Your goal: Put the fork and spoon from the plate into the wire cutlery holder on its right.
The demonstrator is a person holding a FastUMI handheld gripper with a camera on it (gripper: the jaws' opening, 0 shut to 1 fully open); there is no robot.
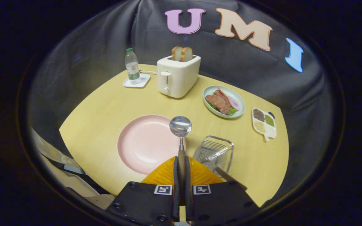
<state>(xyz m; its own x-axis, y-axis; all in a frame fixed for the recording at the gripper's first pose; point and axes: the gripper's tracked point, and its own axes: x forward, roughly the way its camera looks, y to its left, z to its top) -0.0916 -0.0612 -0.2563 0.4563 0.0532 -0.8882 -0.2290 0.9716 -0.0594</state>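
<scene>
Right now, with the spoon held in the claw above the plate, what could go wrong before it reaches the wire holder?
1. The claw is shut on the spoon only at its thin handle, bowl far ahead; it may pivot or slip.
2. The wire cutlery holder already contains a wooden-handled utensil leaning out, which could block the spoon.
3. The holder looks light and stands close beside the pink plate; a bump may tip it.

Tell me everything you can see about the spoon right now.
The spoon has a round, shiny metal bowl, a thin metal neck and a brown, wood-looking handle. The gripper is shut on the handle, both fingers pressing its sides. It points straight ahead beyond the fingertips, lifted off the table, its bowl over the right rim of the pink plate. The wire holder sits just to its right. Nothing else touches it.
</scene>
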